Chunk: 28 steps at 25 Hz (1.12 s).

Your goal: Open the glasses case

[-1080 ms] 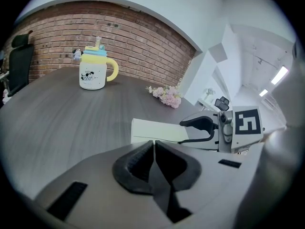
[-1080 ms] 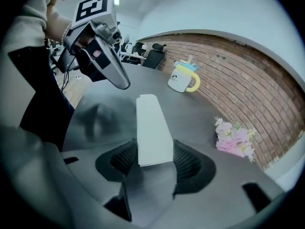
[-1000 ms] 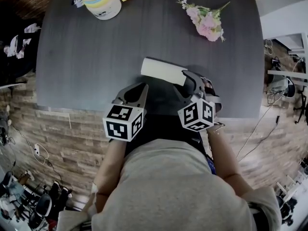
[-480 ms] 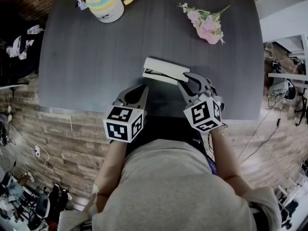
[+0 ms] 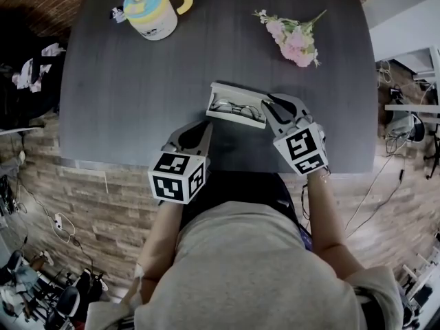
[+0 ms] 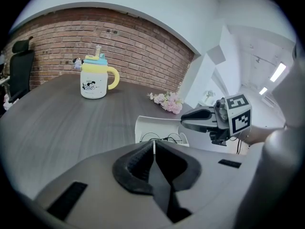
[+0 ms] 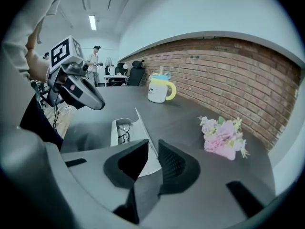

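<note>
Glasses case sits open near the worktop front edge, glasses showing; task looks done. Right hand-held gripper, jaws just closing, pinches the raised lid; left hand-held gripper pressed together, empty.

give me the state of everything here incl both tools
glasses case, open, lid raised
glasses, lying inside the case
mug, upright, capped
flowers, lying on their side
left tool, shut on the case's near edge
right tool, jaws just closed further, gripping the raised lid
</note>
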Available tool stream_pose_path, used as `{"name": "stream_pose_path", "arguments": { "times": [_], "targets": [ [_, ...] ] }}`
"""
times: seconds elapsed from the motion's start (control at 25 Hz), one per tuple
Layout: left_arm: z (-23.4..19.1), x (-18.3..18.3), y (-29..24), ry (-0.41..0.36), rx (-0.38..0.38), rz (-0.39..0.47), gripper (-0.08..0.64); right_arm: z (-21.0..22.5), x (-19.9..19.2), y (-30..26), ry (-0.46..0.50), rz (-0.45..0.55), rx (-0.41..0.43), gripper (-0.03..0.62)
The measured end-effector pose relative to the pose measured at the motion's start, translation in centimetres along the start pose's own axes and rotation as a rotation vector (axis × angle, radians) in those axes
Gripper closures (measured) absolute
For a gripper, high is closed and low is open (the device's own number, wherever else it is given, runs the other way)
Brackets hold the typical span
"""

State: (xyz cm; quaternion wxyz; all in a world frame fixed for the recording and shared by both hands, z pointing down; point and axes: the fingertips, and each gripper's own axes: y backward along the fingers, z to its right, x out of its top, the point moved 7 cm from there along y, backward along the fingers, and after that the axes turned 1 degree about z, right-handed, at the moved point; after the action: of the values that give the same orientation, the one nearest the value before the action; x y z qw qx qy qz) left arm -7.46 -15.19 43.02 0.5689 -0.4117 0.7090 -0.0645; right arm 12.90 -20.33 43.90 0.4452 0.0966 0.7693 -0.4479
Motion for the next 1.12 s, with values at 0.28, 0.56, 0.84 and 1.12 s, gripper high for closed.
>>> {"name": "stream_pose_path", "arguments": {
  "times": [0.28, 0.56, 0.84, 1.12],
  "targets": [
    [-0.7, 0.5, -0.1, -0.006, 0.01, 0.013, 0.531, 2.2, -0.2, -1.4, -0.088, 0.01, -0.021, 0.511],
    [-0.6, 0.9, -0.8, -0.01, -0.005, 0.021, 0.531, 3.5, -1.0, -2.6, -0.147, 0.005, -0.082, 0.502],
    [-0.7, 0.9, -0.9, -0.001, 0.001, 0.027, 0.531, 3.6, -1.1, -2.4, -0.166, -0.003, -0.104, 0.489],
    [-0.6, 1.2, -1.0, -0.001, 0.003, 0.033, 0.531, 3.5, -0.9, -1.6, -0.232, 0.048, -0.085, 0.477]
  ]
}}
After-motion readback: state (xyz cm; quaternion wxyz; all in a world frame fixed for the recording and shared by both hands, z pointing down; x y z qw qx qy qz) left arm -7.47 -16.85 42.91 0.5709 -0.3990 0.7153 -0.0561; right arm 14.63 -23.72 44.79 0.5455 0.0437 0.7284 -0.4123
